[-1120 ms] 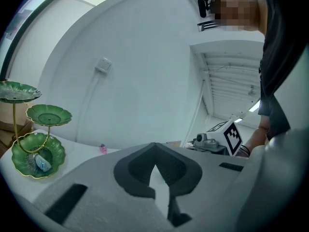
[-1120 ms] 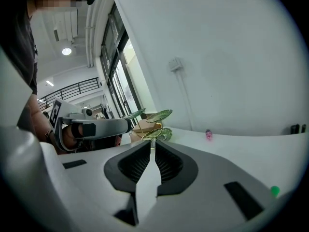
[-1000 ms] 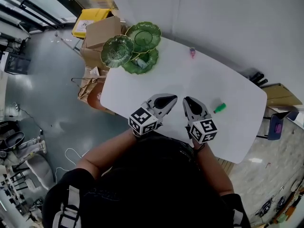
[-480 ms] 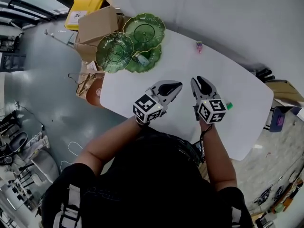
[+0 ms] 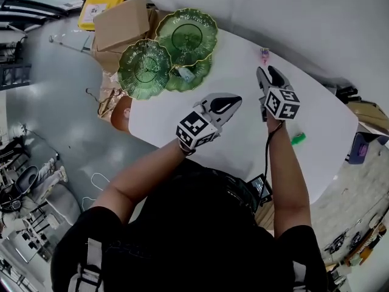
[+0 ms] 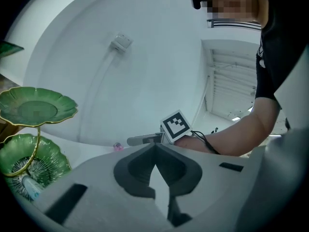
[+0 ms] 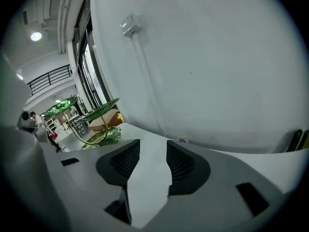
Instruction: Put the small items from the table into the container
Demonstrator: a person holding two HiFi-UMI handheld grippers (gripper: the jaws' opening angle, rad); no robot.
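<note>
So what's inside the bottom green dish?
One small white thing with a bluish end lies in the bottom dish. The upper dishes cover part of it, so more could hide there.

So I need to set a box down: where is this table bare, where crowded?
Bare on the table: the far strip between the green dish stand and the pink item, and the right end past the green item. Crowded: the stand's corner.

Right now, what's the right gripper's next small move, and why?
Probably ease the right gripper forward and down to the small pink item: its fingers are opening with nothing between them, and the item lies on the table just beyond them.
</note>
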